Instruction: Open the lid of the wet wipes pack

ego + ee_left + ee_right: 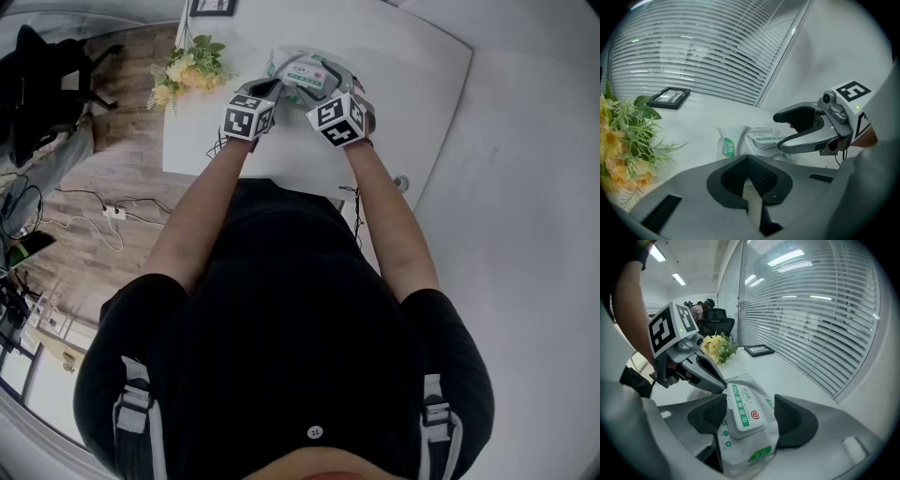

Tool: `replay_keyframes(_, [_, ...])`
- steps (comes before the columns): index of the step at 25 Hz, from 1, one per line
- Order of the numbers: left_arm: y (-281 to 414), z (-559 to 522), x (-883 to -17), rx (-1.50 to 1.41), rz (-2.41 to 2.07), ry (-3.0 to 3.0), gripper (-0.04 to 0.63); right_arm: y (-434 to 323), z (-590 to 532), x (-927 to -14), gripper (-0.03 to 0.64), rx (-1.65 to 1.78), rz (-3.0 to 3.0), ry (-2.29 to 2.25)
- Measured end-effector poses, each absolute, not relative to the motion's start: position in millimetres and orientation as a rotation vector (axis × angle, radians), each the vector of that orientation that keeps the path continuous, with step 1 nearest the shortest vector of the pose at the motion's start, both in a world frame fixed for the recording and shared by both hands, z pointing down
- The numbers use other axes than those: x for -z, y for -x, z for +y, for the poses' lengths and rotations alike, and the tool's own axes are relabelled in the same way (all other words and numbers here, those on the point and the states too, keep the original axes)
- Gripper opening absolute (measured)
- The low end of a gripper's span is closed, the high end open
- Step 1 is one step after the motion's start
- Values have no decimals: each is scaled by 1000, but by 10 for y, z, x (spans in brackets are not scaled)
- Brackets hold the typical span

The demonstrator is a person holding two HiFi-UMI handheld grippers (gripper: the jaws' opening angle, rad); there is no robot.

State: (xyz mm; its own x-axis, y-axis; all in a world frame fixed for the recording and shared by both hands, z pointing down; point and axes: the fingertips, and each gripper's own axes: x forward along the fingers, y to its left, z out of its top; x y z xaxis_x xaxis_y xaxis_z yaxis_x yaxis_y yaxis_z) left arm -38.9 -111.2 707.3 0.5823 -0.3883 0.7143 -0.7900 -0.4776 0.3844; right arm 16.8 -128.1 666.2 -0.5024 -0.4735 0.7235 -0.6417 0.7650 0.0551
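Observation:
The wet wipes pack [298,73] lies on the white table [412,66]; it is white film with green print and a flat rigid lid [740,411], which lies closed. My right gripper [747,416] is open, one pad on each side of the lid; the right one stands clear of it. In the left gripper view the right gripper [806,129] hovers over the pack [740,143]. My left gripper [749,164] has its pads together at the pack's near-left edge, with a pale strip of film between them. The left gripper's fingers [708,373] touch the pack's side.
A bunch of yellow flowers [187,70] lies on the table's left end, with a small dark picture frame [670,97] behind it. Window blinds [811,319] run along the table's far side. Chairs [47,75] and cables [112,214] are on the floor to the left.

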Motion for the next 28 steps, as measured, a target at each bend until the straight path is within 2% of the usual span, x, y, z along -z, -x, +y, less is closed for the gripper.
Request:
replay_keyframes(17, [388,-1103,-7060,-713,-925,-2089,8,-358,-1732,-6428,260,-272,-2199,-1015])
replay_keyframes(28, [398,-1083,-7025,-709,-907,-2101,8,-444,-1921,-6644,250,-291,-2135,-1011])
